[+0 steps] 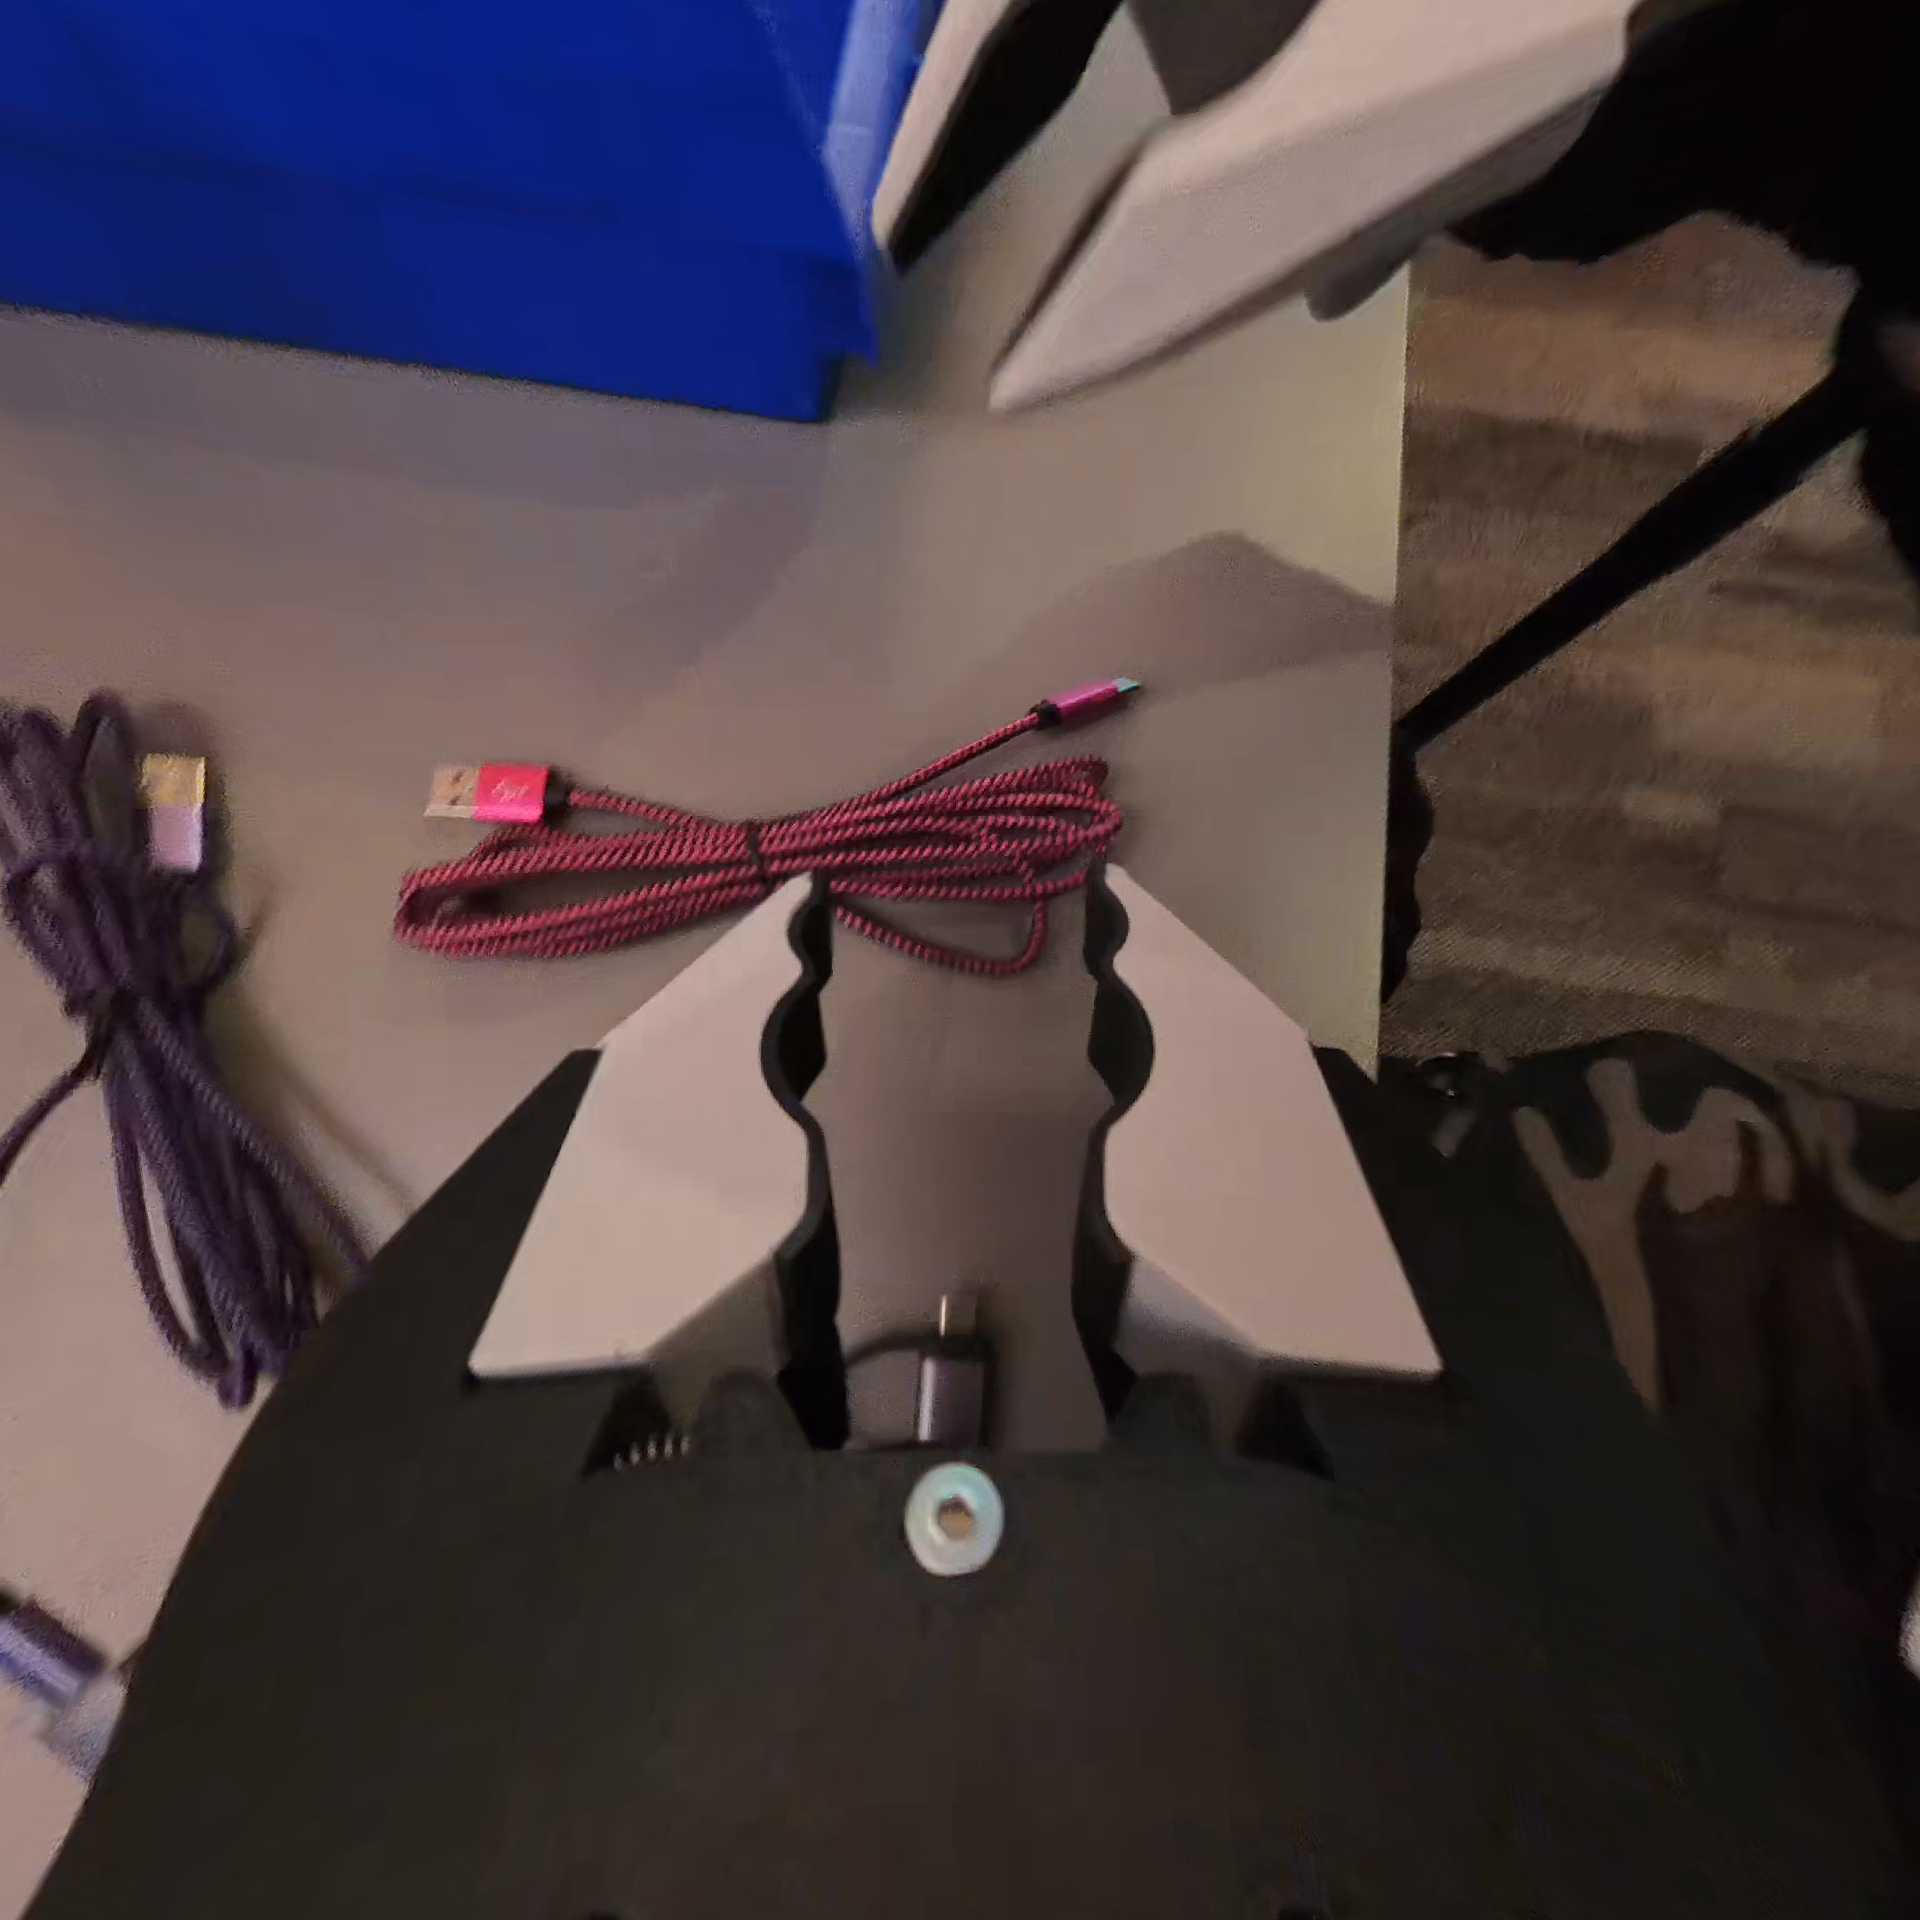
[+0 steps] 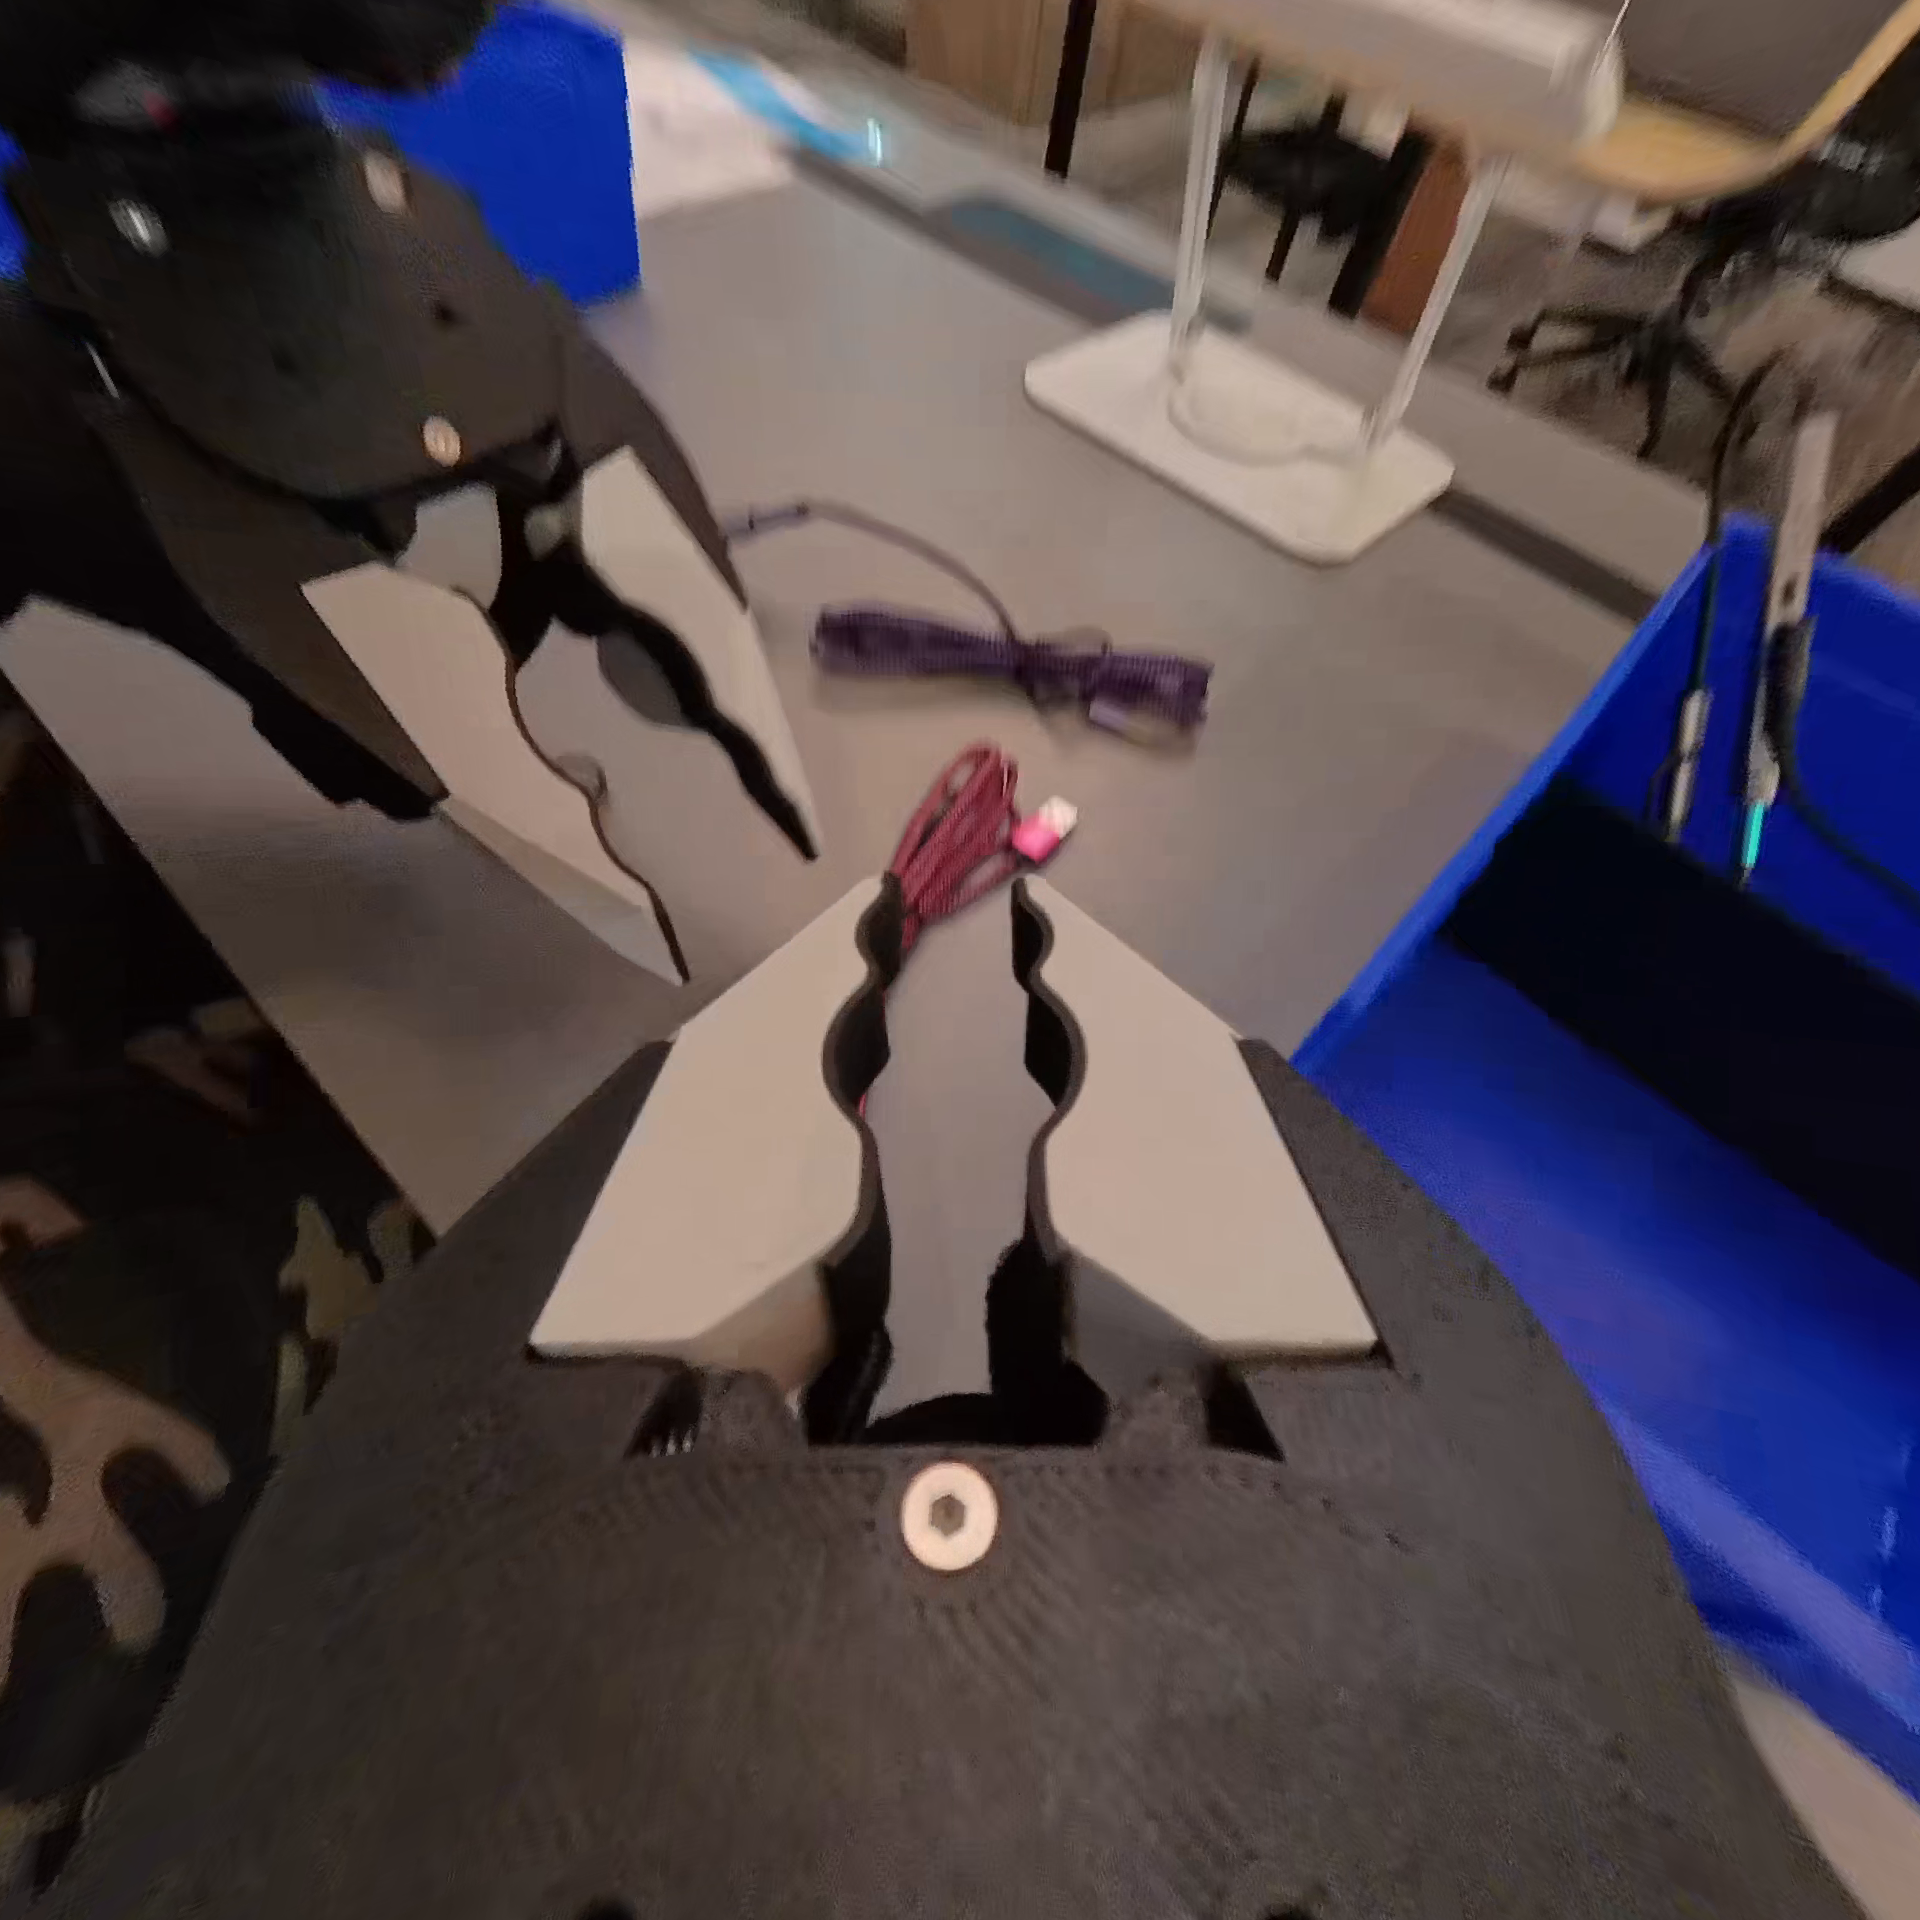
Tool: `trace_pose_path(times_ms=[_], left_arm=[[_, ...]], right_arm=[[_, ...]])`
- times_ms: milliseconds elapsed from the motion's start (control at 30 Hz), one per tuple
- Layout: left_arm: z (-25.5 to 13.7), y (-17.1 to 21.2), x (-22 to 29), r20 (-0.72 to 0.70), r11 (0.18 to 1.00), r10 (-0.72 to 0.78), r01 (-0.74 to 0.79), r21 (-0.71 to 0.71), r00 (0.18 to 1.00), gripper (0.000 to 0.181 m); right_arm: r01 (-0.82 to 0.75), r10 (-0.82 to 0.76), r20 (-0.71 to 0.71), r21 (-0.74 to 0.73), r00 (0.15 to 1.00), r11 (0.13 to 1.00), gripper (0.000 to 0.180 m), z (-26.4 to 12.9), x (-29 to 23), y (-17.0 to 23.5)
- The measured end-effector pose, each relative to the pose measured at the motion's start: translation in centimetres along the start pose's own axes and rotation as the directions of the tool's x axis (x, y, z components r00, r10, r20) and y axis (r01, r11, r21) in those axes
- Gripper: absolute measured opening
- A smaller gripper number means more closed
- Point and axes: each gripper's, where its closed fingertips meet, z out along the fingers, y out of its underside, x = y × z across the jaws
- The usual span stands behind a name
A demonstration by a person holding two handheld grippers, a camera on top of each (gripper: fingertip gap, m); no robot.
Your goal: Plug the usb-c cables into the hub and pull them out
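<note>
A pink-and-black braided cable (image 1: pixel 769 852) lies coiled on the grey table, with its pink flat plug (image 1: pixel 488 795) at the left and its small plug (image 1: pixel 1091 696) at the far right. My left gripper (image 1: pixel 961 883) is open and empty just above the coil. A small grey plug (image 1: pixel 940 1371) shows between its finger bases. In the right wrist view my right gripper (image 2: pixel 951 894) is open and empty, pointing at the same cable (image 2: pixel 956 821). The left gripper (image 2: pixel 740 909) hangs open to its left. A purple cable (image 2: pixel 1018 665) lies farther back. I cannot make out a hub.
The purple cable (image 1: pixel 125 987) lies left of the pink one. A blue bin (image 2: pixel 1662 1143) holding upright cables stands at the right, another blue bin (image 1: pixel 416 208) at the back. A white stand (image 2: pixel 1247 436) is behind. The table edge (image 1: pixel 1392 727) is close on the right. One gripper's finger ends stand about 8 cm off the other's.
</note>
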Motion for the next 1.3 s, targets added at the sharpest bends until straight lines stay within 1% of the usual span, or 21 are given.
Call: trace_pose_path(times_ms=[67,133,200,233,267,367,433,467,567,667,733,767,800,833,900,967,1067,1167,1233,1300], left_arm=[[1.7,-0.3,1.2,-0.031,0.996,0.075,-0.076,-0.038,0.997,0.057],[3.3,-0.2,1.7,-0.03,0.985,0.145,-0.147,-0.09,0.989,0.061],[4.7,0.6,1.6,-0.02,0.96,0.224,-0.224,-0.167,0.974,0.06],[5.1,0.8,1.2,0.003,0.953,0.245,-0.24,-0.187,0.97,0.054],[5.2,0.5,1.2,0.003,0.956,0.243,-0.239,-0.171,0.97,0.049],[5.1,0.3,1.3,-0.034,0.978,0.147,-0.15,-0.146,0.989,0.047],[4.9,0.4,1.4,-0.049,0.985,0.114,-0.119,-0.123,0.992,0.046],[4.8,0.4,1.2,-0.039,0.985,0.12,-0.123,-0.117,0.992,0.046],[4.5,0.7,1.4,-0.048,0.988,0.107,-0.112,-0.111,0.993,0.046],[3.7,0.0,1.3,-0.05,0.994,0.089,-0.092,-0.057,0.995,0.045],[2.8,-1.0,1.0,-0.013,0.991,0.132,-0.133,-0.018,0.991,0.042],[2.3,-1.4,0.5,0.03,0.986,0.165,-0.165,-0.016,0.986,0.041],[1.8,-2.0,0.2,0.062,0.979,0.201,-0.201,-0.01,0.978,0.037],[1.5,-2.4,0.4,0.064,0.97,0.244,-0.243,-0.008,0.968,0.031],[1.1,-2.6,-0.5,0.114,0.951,0.307,-0.302,-0.059,0.945,0.024],[1.0,-2.9,-0.7,0.123,0.934,0.356,-0.349,-0.075,0.926,0.012],[1.6,-2.9,-0.5,0.097,0.941,0.337,-0.332,-0.065,0.937,0.008],[1.6,-3.3,-0.6,0.119,0.946,0.325,-0.324,-0.026,0.938,0.0],[1.2,-3.9,-1.0,0.14,0.962,0.26,-0.268,0.042,0.955,0.0],[0.3,-5.0,-1.2,0.114,0.975,0.152,-0.168,0.145,0.982,0.0]], right_arm=[[0.026,-0.025,0.015,-0.096,1.0,0.995,0.021,-0.4,-0.7,2.9],[0.027,-0.022,0.033,-0.158,0.999,0.987,0.023,-0.6,-1.1,5.4],[0.035,-0.026,0.048,-0.197,0.999,0.98,0.024,-0.4,-1.5,7.3],[0.039,-0.029,0.05,-0.209,0.998,0.977,0.025,-0.2,-1.6,8.0],[0.047,-0.035,0.058,-0.226,0.998,0.973,0.025,0.1,-1.8,8.7],[0.054,-0.031,0.086,-0.278,0.996,0.959,0.028,1.3,-2.5,10.5],[0.058,-0.037,0.079,-0.276,0.996,0.96,0.019,1.9,-2.7,10.4],[0.069,-0.052,0.065,-0.284,0.996,0.956,0.008,2.0,-2.5,10.5],[0.09,-0.081,0.045,-0.285,0.996,0.954,0.007,2.4,-2.3,10.3],[0.147,-0.149,0.012,-0.255,0.989,0.956,0.006,2.6,-2.1,9.6],[0.184,-0.194,-0.021,-0.24,0.981,0.953,0.006,2.4,-2.0,8.7],[0.199,-0.211,-0.03,-0.229,0.977,0.953,0.006,2.2,-2.0,8.1],[0.215,-0.228,-0.035,-0.213,0.973,0.953,0.006,2.0,-2.0,7.4],[0.233,-0.247,-0.043,-0.204,0.968,0.951,0.006,1.7,-2.0,6.7],[0.274,-0.287,-0.045,-0.188,0.957,0.943,0.006,1.2,-2.1,5.3],[0.301,-0.313,-0.052,-0.171,0.948,0.938,0.005,0.8,-2.2,4.0],[0.335,-0.344,-0.053,-0.134,0.937,0.933,0.003,0.5,-2.7,2.0],[0.356,-0.366,-0.064,-0.125,0.929,0.926,0.003,0.6,-2.7,1.1],[0.337,-0.343,-0.097,-0.076,0.934,0.938,0.004,0.6,-2.1,0.1],[0.292,-0.287,-0.162,0.005,0.944,0.956,0.008,0.3,-1.4,-1.4]])
